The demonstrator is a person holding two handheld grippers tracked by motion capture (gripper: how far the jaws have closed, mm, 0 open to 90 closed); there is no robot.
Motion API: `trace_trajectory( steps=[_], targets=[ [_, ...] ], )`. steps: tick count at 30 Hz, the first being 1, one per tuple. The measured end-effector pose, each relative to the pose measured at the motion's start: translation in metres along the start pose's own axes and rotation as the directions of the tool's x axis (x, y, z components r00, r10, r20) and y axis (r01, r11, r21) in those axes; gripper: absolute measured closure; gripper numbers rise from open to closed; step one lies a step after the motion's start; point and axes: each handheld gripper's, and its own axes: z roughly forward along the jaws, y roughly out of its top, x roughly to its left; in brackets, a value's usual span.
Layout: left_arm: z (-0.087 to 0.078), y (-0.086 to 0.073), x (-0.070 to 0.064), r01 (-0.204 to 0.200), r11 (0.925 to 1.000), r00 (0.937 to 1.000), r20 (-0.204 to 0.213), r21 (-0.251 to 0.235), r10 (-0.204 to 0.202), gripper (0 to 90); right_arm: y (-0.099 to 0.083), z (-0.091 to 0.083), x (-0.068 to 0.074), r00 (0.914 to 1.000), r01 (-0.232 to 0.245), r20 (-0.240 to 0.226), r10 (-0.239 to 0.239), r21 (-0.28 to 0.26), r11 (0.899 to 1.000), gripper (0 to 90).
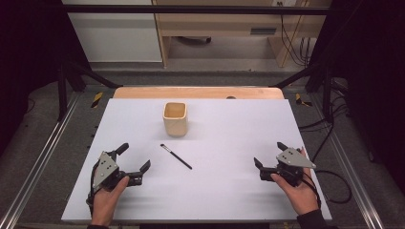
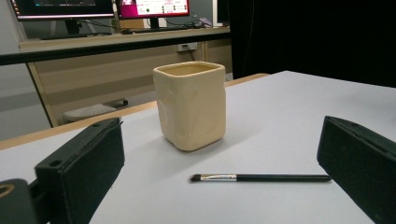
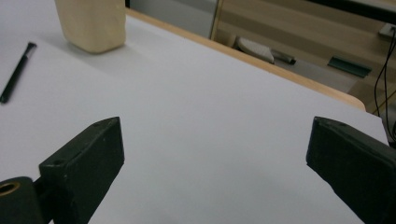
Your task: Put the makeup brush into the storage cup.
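Note:
A cream square cup (image 1: 175,118) stands upright near the middle back of the white board (image 1: 229,129). In front of it lies a thin black brush (image 1: 175,156), its bristle end toward the cup. My left gripper (image 1: 134,157) rests at the front left, open and holding nothing. In the left gripper view the cup (image 2: 190,111) and the brush (image 2: 259,178) lie ahead between the wide jaws. My right gripper (image 1: 269,154) sits at the front right, open and bare. The right gripper view has the cup (image 3: 91,23) and brush (image 3: 16,72) at far left.
The board lies on a wooden table (image 1: 198,92) with black frame posts at both sides. Cables (image 1: 334,186) trail off the right edge. Wooden furniture (image 1: 229,28) stands behind the table, and monitors (image 2: 98,8) sit on a desk in the left gripper view.

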Motion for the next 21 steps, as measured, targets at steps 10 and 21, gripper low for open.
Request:
trace_trajectory(
  steps=[10, 21],
  targets=[
    [-0.002, -0.001, 0.003, 0.014, 0.9999, 0.9999, -0.009, -0.005, -0.014, 0.4, 0.028, 0.001, 0.008, 0.999, 0.035, -0.027, -0.034, 0.026, 0.999, 4.8],
    [-0.002, -0.001, 0.001, 0.009, 1.0, 0.9999, -0.013, -0.002, -0.009, 0.4, 0.053, 0.013, 0.036, 0.9919, 0.087, -0.097, -0.082, 0.048, 0.995, 5.8]
  ],
)
